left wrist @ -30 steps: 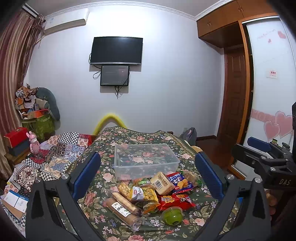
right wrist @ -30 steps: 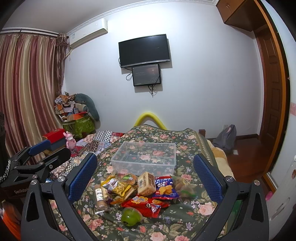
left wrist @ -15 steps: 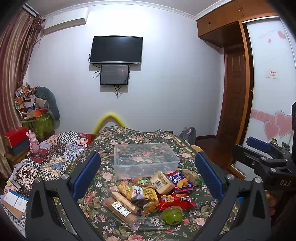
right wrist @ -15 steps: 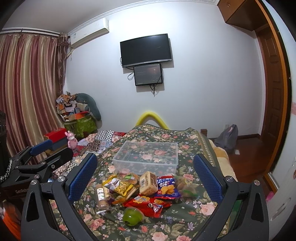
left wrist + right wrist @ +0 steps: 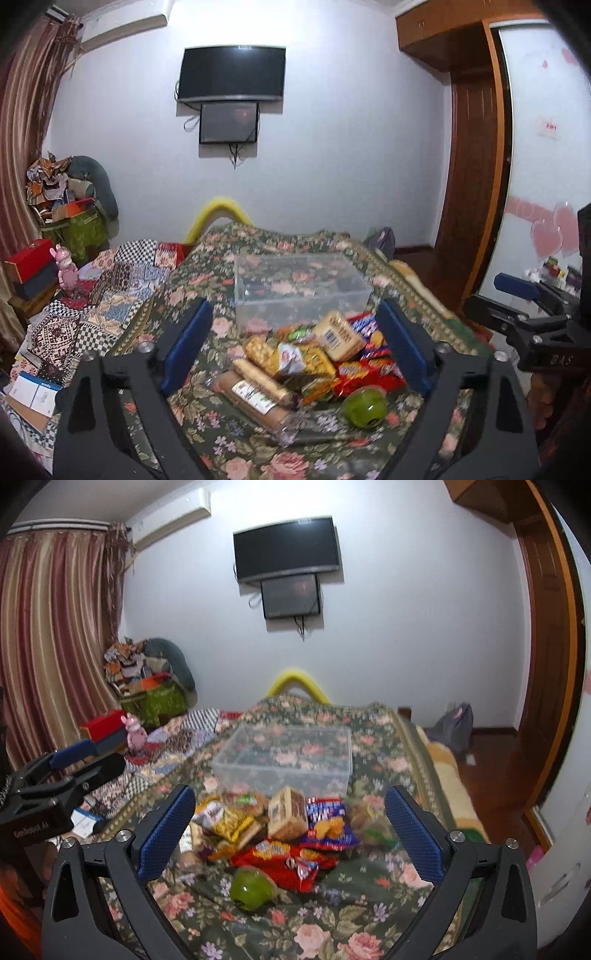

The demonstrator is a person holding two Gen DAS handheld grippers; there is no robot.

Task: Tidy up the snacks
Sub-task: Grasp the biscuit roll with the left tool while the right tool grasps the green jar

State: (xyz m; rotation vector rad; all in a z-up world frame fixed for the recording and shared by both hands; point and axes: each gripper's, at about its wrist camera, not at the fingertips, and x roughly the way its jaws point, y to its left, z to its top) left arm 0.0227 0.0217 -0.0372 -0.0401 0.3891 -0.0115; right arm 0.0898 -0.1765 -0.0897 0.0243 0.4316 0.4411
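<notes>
We note a black television [image 5: 232,73] mounted on the white wall above a smaller screen [image 5: 228,122]. Striped curtains [image 5: 55,635] hang left; a pink toy [image 5: 135,733] stands beside a red box [image 5: 103,722]. Wooden door [image 5: 474,162] right.

Mixed snack packets [image 5: 317,354] heaped on floral cloth, green round snack [image 5: 253,888] nearest, apparently empty clear bin [image 5: 284,760] behind

It was a bedroom in a home: a bed under a floral bedspread [image 5: 229,435], striped curtains [image 5: 48,635], a wall-mounted television [image 5: 232,74], an air conditioner [image 5: 173,522] and a wooden wardrobe [image 5: 458,29] showed it.
</notes>
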